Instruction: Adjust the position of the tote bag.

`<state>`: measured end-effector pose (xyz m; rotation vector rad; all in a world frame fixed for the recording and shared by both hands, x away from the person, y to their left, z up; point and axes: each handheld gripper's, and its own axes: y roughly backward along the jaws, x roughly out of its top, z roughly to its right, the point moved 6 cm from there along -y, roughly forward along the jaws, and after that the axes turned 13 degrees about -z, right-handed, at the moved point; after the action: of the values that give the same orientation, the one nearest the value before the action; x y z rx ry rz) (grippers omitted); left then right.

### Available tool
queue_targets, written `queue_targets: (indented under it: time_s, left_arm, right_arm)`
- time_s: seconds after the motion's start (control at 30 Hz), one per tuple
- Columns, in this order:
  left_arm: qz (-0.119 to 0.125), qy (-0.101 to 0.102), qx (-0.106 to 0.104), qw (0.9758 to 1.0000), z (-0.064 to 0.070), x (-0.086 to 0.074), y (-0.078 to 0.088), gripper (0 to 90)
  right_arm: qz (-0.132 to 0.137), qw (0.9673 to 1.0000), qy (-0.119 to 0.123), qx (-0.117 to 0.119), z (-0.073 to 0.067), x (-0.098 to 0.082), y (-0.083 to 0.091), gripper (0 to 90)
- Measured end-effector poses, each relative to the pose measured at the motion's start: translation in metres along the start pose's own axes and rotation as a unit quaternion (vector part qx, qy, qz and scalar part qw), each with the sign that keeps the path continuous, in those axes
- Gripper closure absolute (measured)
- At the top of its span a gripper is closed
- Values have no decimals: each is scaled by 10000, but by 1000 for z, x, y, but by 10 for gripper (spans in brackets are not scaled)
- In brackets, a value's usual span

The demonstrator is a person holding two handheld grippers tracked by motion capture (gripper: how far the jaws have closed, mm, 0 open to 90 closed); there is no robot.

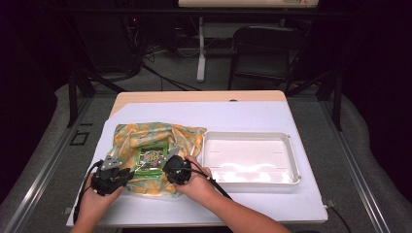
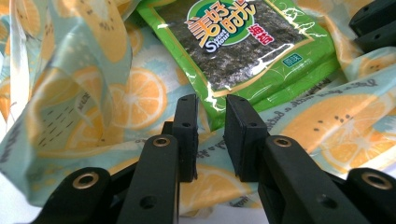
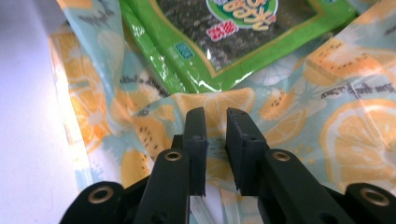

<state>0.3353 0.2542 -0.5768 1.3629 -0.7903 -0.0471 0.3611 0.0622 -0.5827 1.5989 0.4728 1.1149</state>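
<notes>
A green seaweed snack packet (image 2: 247, 44) is laid on the middle of a citrus-printed cloth (image 2: 116, 100), which is spread on the table (image 1: 252, 116) beside an empty white tray (image 1: 286, 145), apparently so that the cloth can be wrapped around it. The left gripper (image 2: 210, 135) is held low at the cloth's near edge, its fingers (image 2: 187, 130) kept a narrow gap apart with a fold of fabric between them; whether the pads press on it cannot be told. The packet lies just beyond those fingertips, its near corner almost touching. The right gripper (image 3: 215, 144) is set likewise at the neighbouring stretch of hem, fingers (image 3: 243, 144) nearly together over fabric, the packet just ahead. Both are judged to be placed for lifting the near edge over the packet
</notes>
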Motion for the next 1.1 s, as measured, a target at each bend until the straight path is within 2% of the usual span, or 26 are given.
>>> queue_targets:
  time_s: [0.07, 0.33, 0.47, 0.5, 0.63, 0.83, 0.93, 1.1]
  left_arm:
    - [-18, 30, -76, 10000, 1, -3, -1, 742]
    - [-165, -25, -45, 9999, 3, -11, -5, 741]
    - [-129, -77, 39, 9999, 5, -9, -5, 741]
    - [-182, -109, 27, 9998, 5, -10, -4, 740]
    - [-181, -172, 104, 9996, 7, -9, -5, 739]
    - [-214, -252, 130, 9994, 11, -11, -4, 728]
    - [-219, -285, 158, 9992, 13, -13, -4, 727]
    - [-247, -255, 133, 9993, 11, -16, -4, 726]
  right_arm:
    - [-75, 10000, 13, 9, 0, -2, -2, 779]
    - [-197, 9998, -8, 13, 3, -7, -5, 774]
    - [-68, 9999, -64, 54, 5, -4, 2, 766]
    - [51, 9999, -153, 38, 6, -3, 4, 763]
    - [340, 9991, -231, 115, 7, 4, 14, 713]
    - [717, 9967, -230, 316, -5, 14, 25, 689]
    - [745, 9960, -131, 478, -14, 15, 26, 682]
    - [605, 9968, 45, 511, -25, 10, 19, 691]
